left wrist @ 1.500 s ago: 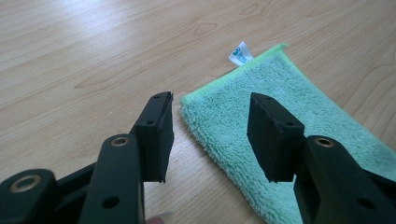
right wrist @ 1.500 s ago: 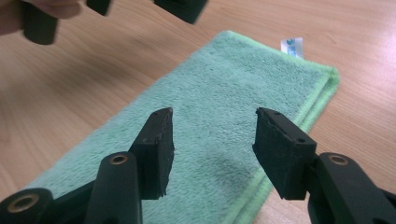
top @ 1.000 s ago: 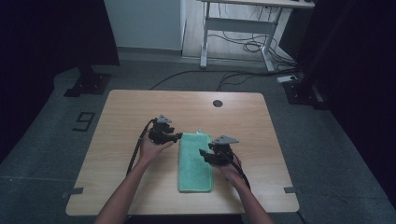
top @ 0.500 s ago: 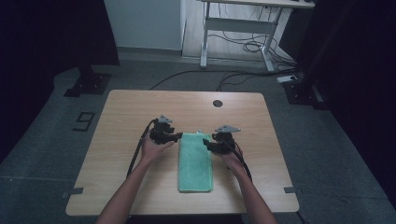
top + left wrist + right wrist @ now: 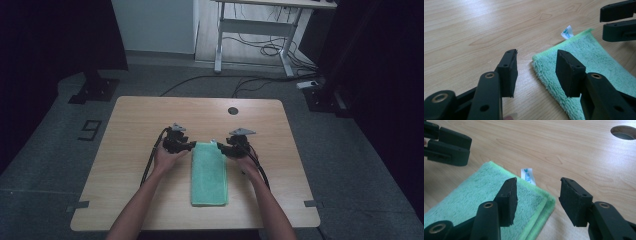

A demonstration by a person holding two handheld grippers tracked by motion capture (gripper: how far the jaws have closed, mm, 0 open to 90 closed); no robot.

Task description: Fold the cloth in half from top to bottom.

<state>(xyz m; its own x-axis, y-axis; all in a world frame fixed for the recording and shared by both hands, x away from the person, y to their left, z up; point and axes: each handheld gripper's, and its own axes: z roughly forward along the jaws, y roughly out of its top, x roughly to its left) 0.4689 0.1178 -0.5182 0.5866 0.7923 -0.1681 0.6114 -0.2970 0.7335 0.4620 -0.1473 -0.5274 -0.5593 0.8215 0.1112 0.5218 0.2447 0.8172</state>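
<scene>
A green towel (image 5: pixel 210 172), folded into a long narrow strip, was laid flat on the desk (image 5: pixel 130 120), running from near the person's edge toward the middle. Its white label (image 5: pixel 527 175) was seen sticking out at the far end.

The left gripper (image 5: pixel 190 146) was held at the far left corner of the towel, and the right gripper (image 5: pixel 223 148) at the far right corner. In the left gripper view, the jaws were set apart, with the corner of the towel lying between them; the cloth was not pinched, though the jaws had just been closing a little. In the right gripper view, the jaws were likewise parted and placed astride the other corner, where two stacked edges of the fold could be made out. No pad was pressed on the cloth there either, as far as could be told from that angle.

The towel appeared to have been folded lengthwise already. What was left, judging from the placing of both grippers, was probably a grasp of the two far corners and a further fold of the strip toward the person. That grasp had not yet been made, and the towel was lying undisturbed.
</scene>
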